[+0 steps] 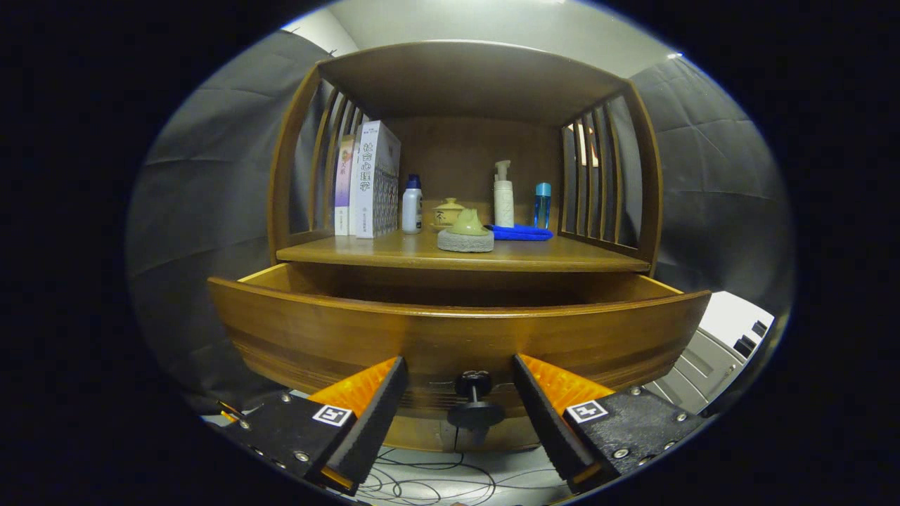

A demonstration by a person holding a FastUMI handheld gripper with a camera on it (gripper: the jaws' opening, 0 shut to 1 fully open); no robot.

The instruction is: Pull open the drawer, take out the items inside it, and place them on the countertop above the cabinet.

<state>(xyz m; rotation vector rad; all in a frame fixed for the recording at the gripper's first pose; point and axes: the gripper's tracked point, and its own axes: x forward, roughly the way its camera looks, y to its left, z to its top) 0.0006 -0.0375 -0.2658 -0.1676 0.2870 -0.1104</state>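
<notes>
Hand-held gripper point(460, 393) spreads its fingers wide around, not touching, the dark knob point(474, 400) of the wooden drawer point(316, 337) (pulled open) below the countertop point(365, 251).

on the shelf you see books point(367, 181), a white bottle point(412, 204), a pump bottle point(503, 195), a blue bottle point(542, 205), a blue cloth point(522, 232); cables point(422, 478) lie on the floor.

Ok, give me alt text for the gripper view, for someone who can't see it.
A wooden drawer stands pulled open, its knob between the open gripper's fingers, untouched. On the countertop above: books, bottles, blue cloth.
</notes>
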